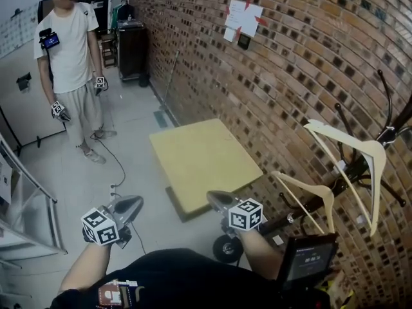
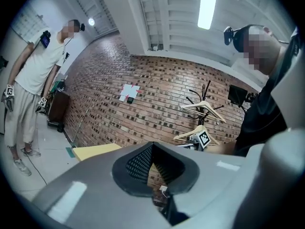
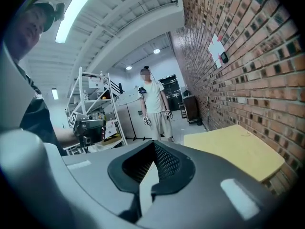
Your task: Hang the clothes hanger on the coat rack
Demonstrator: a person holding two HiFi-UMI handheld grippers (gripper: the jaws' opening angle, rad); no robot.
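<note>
Two pale wooden hangers are on the dark coat rack, both off to the right of the right gripper and apart from it. The lower hanger is the one nearer that gripper, just beyond its marker cube. The upper hanger sits higher on the rack and farther to the right. Neither hanger touches either gripper.

The right gripper's jaws are closed together with nothing between them, and it points slightly downward toward the floor and the table edge. The left gripper is held level to the left of the right one, well apart from the rack. Its jaws also meet, and they grip nothing.

A yellow square table stands ahead of both grippers, close to the right one's tips and against the brick wall. The wall runs along the right side, behind the rack. White papers are stuck on the wall, far ahead of the grippers.

Behind the right gripper, near the wearer's body, are a dark device with a screen and a small black wheel. Far ahead of the left gripper, a person in a light shirt stands on the pale floor, wearing marker-tagged gloves.
</note>
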